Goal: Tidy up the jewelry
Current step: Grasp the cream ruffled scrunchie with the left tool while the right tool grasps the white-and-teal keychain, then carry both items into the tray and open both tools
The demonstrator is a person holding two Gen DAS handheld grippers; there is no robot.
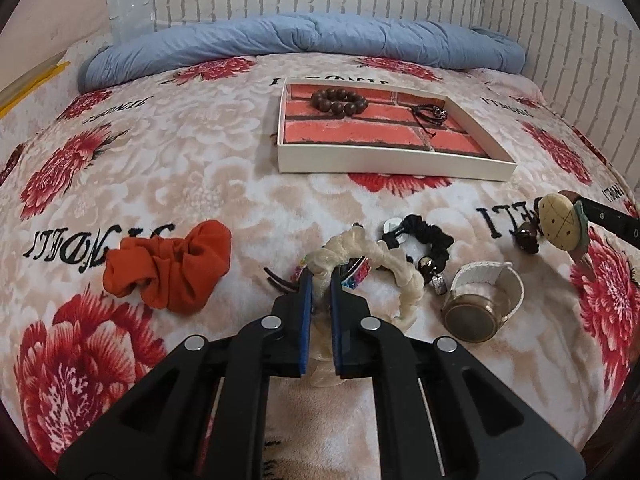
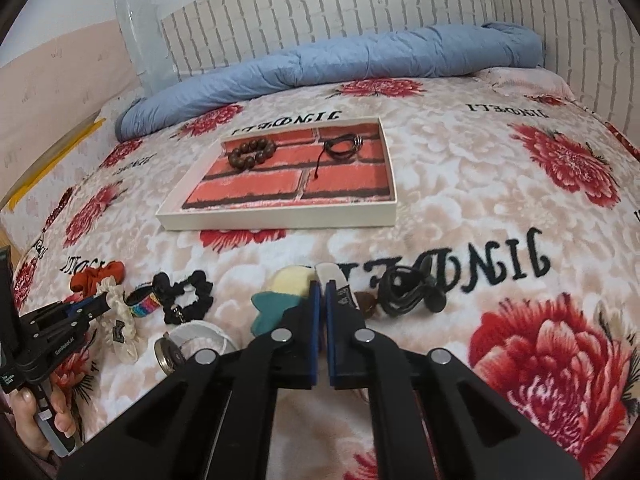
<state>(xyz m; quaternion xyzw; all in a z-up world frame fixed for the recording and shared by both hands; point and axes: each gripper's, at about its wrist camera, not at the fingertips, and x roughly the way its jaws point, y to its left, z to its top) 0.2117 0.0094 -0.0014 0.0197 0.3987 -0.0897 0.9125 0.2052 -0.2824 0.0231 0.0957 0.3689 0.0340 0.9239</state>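
A white tray (image 1: 392, 168) with a red brick-pattern liner lies on the bed and holds a brown bead bracelet (image 1: 339, 100) and a black cord bracelet (image 1: 430, 114). My left gripper (image 1: 320, 276) is shut on a cream scrunchie (image 1: 376, 264). My right gripper (image 2: 321, 286) is shut on a cream and teal fabric ornament (image 2: 280, 292), which also shows in the left wrist view (image 1: 558, 220). On the blanket lie an orange scrunchie (image 1: 172, 264), a black scrunchie (image 1: 428, 236), a colourful band (image 2: 144, 302) and a white-strap watch (image 1: 480, 300).
A black cord hair tie (image 2: 408, 288) lies right of my right gripper. A rolled blue quilt (image 1: 304, 44) lies along the far side by the white brick wall. The flowered blanket (image 1: 160, 152) covers the bed.
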